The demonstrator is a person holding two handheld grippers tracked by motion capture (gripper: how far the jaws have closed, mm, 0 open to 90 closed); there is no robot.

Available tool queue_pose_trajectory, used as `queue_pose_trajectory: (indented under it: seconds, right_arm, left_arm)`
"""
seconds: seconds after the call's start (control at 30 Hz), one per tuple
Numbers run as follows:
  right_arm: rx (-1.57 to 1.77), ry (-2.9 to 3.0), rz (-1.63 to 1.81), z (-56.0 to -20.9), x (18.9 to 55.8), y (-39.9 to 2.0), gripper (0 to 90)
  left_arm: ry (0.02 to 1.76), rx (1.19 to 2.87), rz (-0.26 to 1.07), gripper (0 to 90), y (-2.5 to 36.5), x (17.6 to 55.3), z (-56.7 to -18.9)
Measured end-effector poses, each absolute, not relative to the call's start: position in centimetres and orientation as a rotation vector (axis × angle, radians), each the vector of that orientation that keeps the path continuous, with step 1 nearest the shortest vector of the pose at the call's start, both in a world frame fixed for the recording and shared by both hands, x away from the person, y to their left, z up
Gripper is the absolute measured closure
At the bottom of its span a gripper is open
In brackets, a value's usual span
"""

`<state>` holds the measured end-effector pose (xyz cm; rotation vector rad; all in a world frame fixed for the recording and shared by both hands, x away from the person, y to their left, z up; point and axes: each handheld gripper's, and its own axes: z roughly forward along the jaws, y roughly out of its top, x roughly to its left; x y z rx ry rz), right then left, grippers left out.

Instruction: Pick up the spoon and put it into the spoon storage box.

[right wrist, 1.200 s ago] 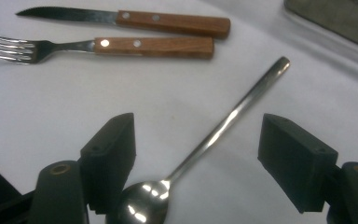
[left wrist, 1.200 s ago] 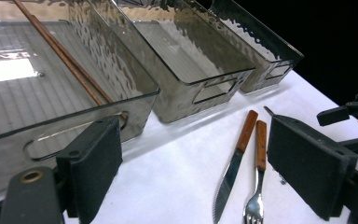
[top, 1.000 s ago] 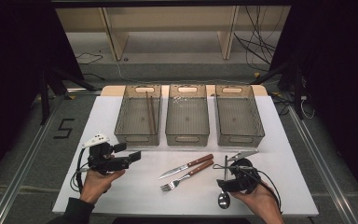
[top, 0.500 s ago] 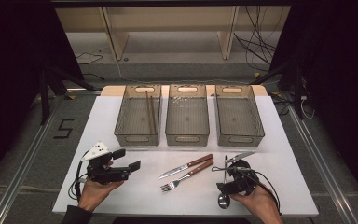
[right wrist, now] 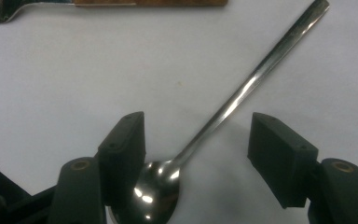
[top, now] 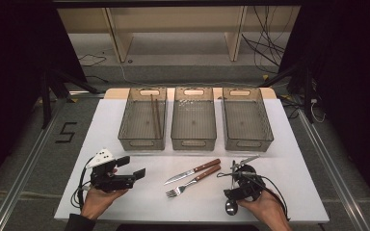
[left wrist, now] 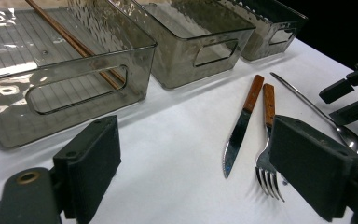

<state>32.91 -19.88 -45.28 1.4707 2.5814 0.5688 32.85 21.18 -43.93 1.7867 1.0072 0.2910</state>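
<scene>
- Right gripper (top: 234, 193) hangs over the spoon (right wrist: 223, 112) at the near right of the desk (top: 298, 168). Its fingers (right wrist: 123, 144) have just been closing and now stand at a middling gap, one on each side of the spoon where handle meets bowl; neither pad presses on it yet, though the left one is very close to the bowl.
- The spoon lies flat on the desk, bowl nearest the person, handle running away toward the bins. The hand over it has kept its place since a second ago, so this reads as the start of a pick-up.
- Left gripper (top: 134, 168), at the near left, has dropped back a little toward the person since a second ago. Its fingers (left wrist: 93, 158) are wide and empty, pointing across the desk at the cutlery.
- Fork (top: 192, 182) and knife (top: 192, 171) lie side by side mid-desk, untouched.
- Farther off stand three bins in a row; the left bin (top: 142, 139) holds chopsticks (top: 154, 115), the other two look empty.
- The spoon probably goes to a bin next.
</scene>
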Motion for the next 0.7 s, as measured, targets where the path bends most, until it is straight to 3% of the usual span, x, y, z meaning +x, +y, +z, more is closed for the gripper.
queue_pose_trajectory:
  seconds: [0.7]
  right_arm:
    - [1.423,2.647,0.324,-45.8,33.9,-18.4,55.1]
  left_arm:
    - [0.986,1.786,0.295,16.6,21.0,32.3,-43.9]
